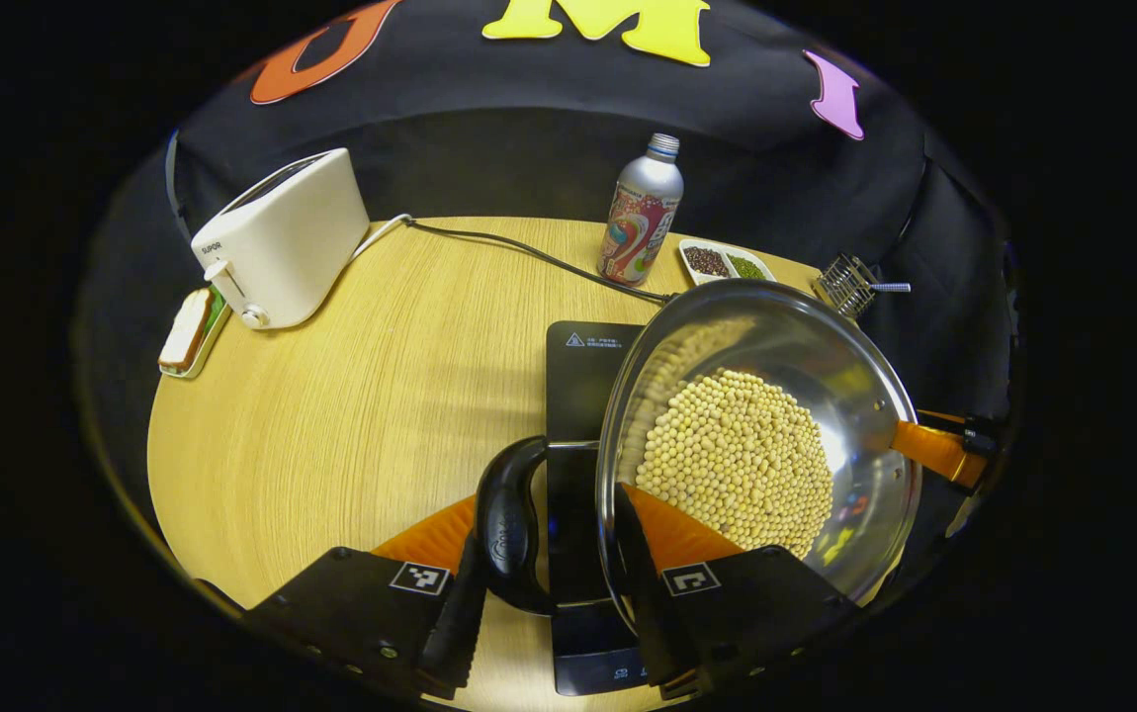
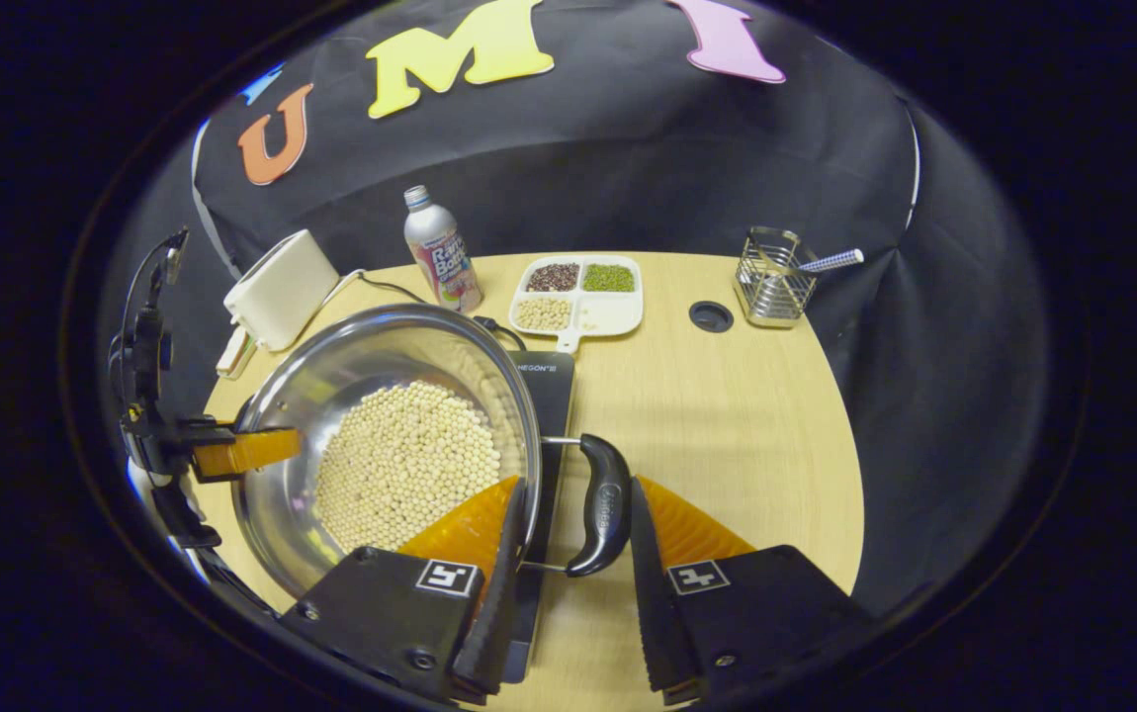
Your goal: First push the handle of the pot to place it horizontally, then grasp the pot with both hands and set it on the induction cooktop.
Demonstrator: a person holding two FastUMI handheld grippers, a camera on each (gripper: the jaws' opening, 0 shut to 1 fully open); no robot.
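Observation:
A steel pot (image 1: pixel 826 366) holding soybeans (image 1: pixel 737 455) hangs between both grippers over the black induction cooktop (image 1: pixel 583 376). My left gripper (image 1: pixel 549 514) is shut on the pot's left side: one finger lies outside the black loop handle (image 1: pixel 507 524), the other inside the rim. In the right gripper view, my right gripper (image 2: pixel 576 494) holds the pot (image 2: pixel 351 366) the same way, clamping the other handle (image 2: pixel 606 504) and the rim over the cooktop (image 2: pixel 549 396). Each view shows the opposite gripper at the pot's far rim, the right gripper (image 1: pixel 934 450) and the left gripper (image 2: pixel 242 450).
A white toaster (image 1: pixel 282 237) with a slice of bread (image 1: pixel 188 331) beside it stands at the back left, its cable (image 1: pixel 529 257) crossing the table. A bottle (image 1: pixel 643 213), a divided dish of beans (image 2: pixel 578 292), a table hole (image 2: pixel 710 316) and a wire basket (image 2: pixel 771 277) line the back.

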